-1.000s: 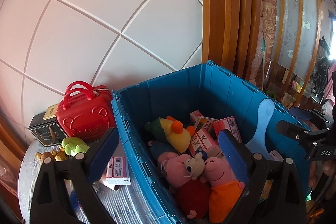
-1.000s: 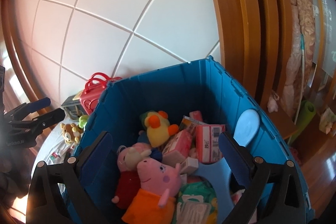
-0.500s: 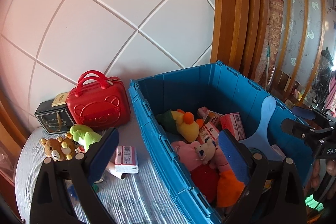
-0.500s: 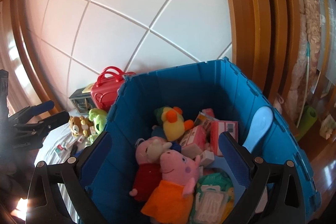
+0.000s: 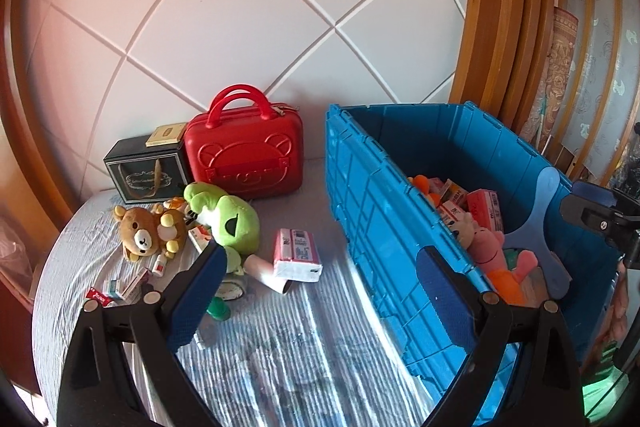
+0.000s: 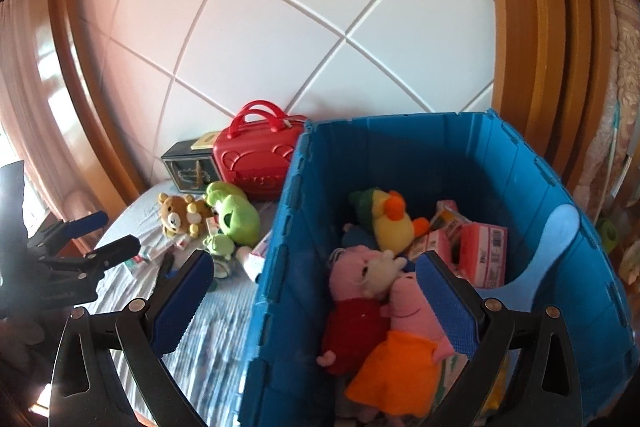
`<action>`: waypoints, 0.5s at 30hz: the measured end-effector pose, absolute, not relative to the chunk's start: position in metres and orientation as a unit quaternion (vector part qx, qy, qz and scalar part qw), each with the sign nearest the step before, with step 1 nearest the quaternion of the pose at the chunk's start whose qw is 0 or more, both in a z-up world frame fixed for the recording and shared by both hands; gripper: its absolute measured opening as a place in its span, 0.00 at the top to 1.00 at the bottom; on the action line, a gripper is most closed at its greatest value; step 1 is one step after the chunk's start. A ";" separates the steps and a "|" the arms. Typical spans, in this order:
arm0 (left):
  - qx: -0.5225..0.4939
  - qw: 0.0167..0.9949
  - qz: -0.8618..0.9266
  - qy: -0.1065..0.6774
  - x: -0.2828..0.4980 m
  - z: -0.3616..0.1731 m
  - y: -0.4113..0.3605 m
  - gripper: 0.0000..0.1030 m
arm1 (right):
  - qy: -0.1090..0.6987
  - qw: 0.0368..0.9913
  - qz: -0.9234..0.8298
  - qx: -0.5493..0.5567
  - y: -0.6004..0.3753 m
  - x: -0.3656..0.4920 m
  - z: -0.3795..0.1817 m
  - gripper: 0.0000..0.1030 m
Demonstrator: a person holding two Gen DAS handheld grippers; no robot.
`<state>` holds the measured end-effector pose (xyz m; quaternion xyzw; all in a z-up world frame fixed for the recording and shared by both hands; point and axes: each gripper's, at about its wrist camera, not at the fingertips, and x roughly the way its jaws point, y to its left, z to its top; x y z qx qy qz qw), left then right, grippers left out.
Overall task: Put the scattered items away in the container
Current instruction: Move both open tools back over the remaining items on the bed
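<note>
1. The left gripper [image 5: 320, 291] hangs over the counter [image 5: 280, 347] with its fingers [image 5: 200, 291] spread wide and empty; the right-hand one overlaps the bin's near wall.
2. The right gripper [image 6: 316, 303] straddles the left wall of the bin [image 6: 280, 267], its fingers [image 6: 448, 303] also wide with nothing between them.
3. Inside the bin, nearest the right camera, lie two pig plushes [image 6: 396, 327], one in red, one in orange.
4. Behind them sit a yellow-green plush [image 6: 388, 223] and pink boxes [image 6: 482, 255], with a pale blue paddle [image 6: 556, 247] leaning against the right wall.
5. On the counter, just left of the bin, a pink-and-white pack [image 5: 298, 255] lies across a tube [image 5: 264, 273].
6. Left of it is a green frog plush [image 5: 228, 219], touching a brown bear plush [image 5: 144, 235].
7. Small cartons and a red packet [image 5: 96, 297] are scattered in front of the bear.
8. Farther back, a red case [image 5: 244, 157] stands against the wall [image 5: 280, 7], beside a black box [image 5: 146, 173].
</note>
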<state>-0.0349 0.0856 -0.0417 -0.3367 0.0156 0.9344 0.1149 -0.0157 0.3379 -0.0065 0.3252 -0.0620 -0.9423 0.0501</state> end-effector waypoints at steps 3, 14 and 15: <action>-0.343 0.097 0.934 0.012 -0.031 -0.050 0.054 0.06 | -0.055 0.063 -0.941 0.328 0.308 -0.021 -0.007 0.00; -0.391 0.023 0.920 0.003 -0.030 -0.101 -0.061 0.06 | -0.035 0.101 -0.930 0.353 0.209 -0.042 -0.027 0.00; -0.395 0.018 0.919 0.001 -0.031 -0.107 -0.070 0.06 | -0.033 0.103 -0.928 0.357 0.201 -0.045 -0.032 0.00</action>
